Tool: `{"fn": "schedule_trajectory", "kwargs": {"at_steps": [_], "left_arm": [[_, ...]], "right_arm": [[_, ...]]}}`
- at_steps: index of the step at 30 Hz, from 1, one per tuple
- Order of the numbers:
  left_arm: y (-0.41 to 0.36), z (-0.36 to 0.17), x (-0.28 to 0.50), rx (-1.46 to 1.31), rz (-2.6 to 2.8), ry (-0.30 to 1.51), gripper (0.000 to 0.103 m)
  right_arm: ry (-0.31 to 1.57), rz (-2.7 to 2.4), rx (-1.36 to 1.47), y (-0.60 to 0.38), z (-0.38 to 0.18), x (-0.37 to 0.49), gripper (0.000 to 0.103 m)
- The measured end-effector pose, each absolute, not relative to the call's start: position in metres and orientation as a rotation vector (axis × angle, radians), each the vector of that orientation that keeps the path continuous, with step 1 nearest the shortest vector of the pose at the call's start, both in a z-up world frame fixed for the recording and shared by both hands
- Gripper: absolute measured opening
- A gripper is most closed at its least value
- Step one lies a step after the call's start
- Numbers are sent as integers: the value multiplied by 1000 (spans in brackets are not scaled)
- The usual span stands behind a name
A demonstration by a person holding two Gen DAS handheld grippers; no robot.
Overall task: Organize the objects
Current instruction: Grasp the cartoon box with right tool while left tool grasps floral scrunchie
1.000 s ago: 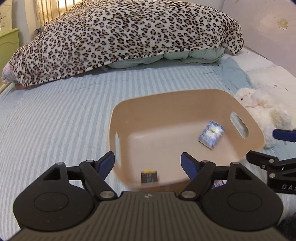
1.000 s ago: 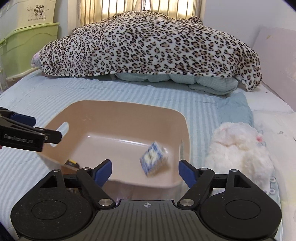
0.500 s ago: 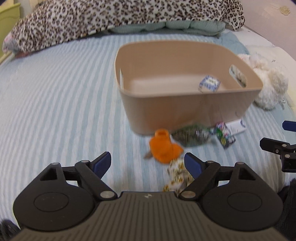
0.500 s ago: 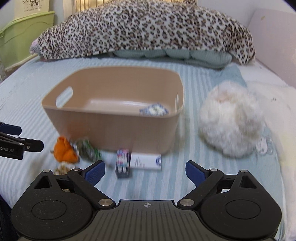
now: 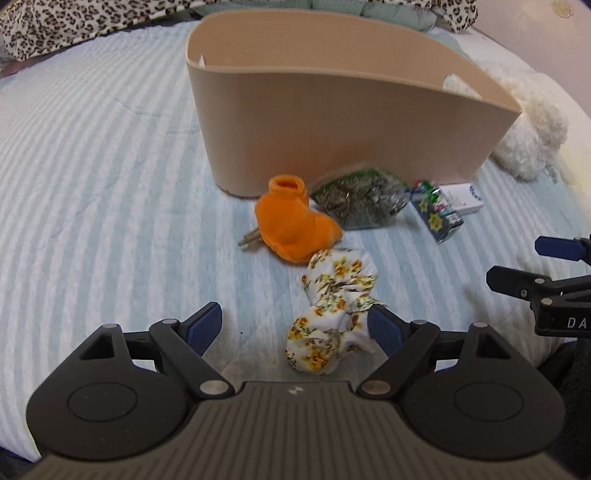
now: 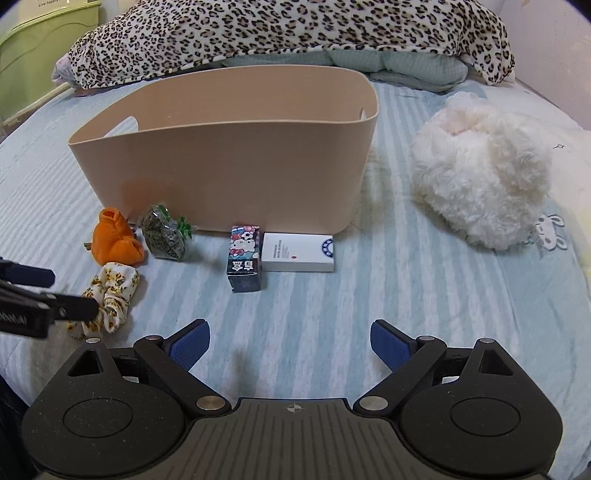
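A tan plastic bin [image 5: 343, 122] [image 6: 229, 155] stands on the striped bed. In front of it lie an orange sock [image 5: 291, 225] [image 6: 114, 240], a clear bag of dark green stuff [image 5: 362, 203] [image 6: 164, 232], a floral scrunchie [image 5: 332, 314] [image 6: 110, 295], a small cartoon carton [image 5: 437, 214] [image 6: 244, 258] and a white box [image 5: 463, 194] [image 6: 298, 252]. My left gripper [image 5: 295, 328] is open and low, the scrunchie lying between its fingers. My right gripper [image 6: 290, 343] is open and empty above bare sheet, short of the carton.
A white fluffy plush toy [image 6: 480, 177] [image 5: 532, 129] lies right of the bin. A leopard-print blanket [image 6: 288, 33] is heaped at the back. A green cabinet [image 6: 33, 48] stands at far left. A key-like metal piece [image 5: 249, 238] pokes from under the sock.
Both grippers have drawn back from above the bin and dropped low toward the bed. The items in front of the bin have come into view, and the bin's inside is now hidden.
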State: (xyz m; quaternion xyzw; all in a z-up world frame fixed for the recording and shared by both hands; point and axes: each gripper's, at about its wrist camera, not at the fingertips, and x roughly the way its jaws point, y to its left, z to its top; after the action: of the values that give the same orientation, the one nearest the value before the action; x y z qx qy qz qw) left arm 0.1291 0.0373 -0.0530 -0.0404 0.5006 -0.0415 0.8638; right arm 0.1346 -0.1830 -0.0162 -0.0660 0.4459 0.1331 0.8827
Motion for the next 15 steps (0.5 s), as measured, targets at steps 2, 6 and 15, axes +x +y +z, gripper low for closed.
{"fn": "schedule_trajectory", "kwargs": {"at_steps": [2, 6, 15], "left_arm": [[39, -60, 132, -96, -73, 1057, 87], [43, -67, 136, -106, -69, 1051, 85], [54, -68, 146, -89, -60, 1054, 54]], "right_arm": [[931, 282, -138, -180, -20, 138, 95], [934, 291, -118, -175, -26, 145, 95], [941, 293, -80, -160, -45, 168, 83]]}}
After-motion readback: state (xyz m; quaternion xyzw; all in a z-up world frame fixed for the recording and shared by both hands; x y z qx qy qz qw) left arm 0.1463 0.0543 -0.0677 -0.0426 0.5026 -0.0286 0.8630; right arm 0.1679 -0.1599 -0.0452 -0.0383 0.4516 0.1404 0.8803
